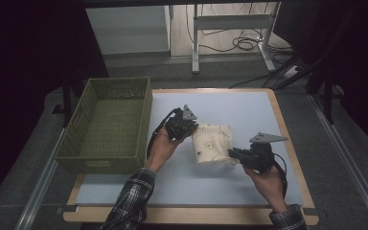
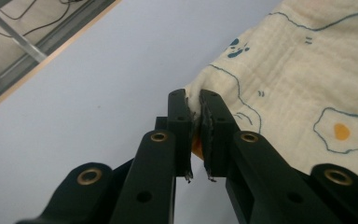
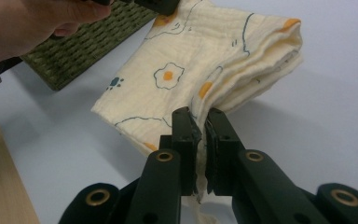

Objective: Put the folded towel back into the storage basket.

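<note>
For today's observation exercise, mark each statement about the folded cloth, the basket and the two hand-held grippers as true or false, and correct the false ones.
1. The left hand-held gripper is shut on the cloth. True.
2. The right hand-held gripper hangs open, clear of the cloth. False: it is shut on a cloth edge.
3. The cloth lies inside the green basket. False: it is over the pale mat, right of the basket.
4. The cloth is cream with fried-egg prints. True.
5. The basket stands at the mat's left side. True.

cloth (image 2: 307, 70) cut off at frame edge, corner hidden betw. jaws
</note>
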Demonstrator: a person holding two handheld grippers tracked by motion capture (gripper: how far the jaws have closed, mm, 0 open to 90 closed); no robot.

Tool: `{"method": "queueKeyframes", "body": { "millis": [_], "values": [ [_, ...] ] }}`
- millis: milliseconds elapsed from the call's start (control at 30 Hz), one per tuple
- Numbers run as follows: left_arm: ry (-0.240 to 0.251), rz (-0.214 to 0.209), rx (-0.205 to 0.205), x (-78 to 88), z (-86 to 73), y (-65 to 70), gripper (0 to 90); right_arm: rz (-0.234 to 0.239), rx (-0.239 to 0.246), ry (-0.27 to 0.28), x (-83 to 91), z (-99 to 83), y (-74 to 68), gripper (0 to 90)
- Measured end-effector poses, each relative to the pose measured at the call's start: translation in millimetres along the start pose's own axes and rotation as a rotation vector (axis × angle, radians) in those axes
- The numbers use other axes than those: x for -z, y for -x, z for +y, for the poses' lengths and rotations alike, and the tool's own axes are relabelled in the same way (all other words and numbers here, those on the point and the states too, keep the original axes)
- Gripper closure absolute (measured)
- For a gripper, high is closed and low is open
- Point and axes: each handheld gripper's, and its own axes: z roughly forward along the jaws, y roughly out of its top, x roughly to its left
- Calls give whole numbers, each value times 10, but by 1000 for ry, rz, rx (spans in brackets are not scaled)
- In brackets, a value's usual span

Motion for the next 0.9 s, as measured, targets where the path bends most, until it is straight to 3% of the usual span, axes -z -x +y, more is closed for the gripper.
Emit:
{"method": "queueKeyframes", "body": {
  "millis": [533, 700, 900],
  "values": [
    [-68, 111, -61, 273, 11, -134, 835, 47, 12, 1, -165, 270, -128, 836],
    [-92, 125, -61, 359, -9, -193, 834, 64, 16, 1, -215, 354, -168, 836],
    [-105, 116, -23, 475, -28, -296, 833, 80, 23, -11, -272, 461, -233, 836]
  ]
}}
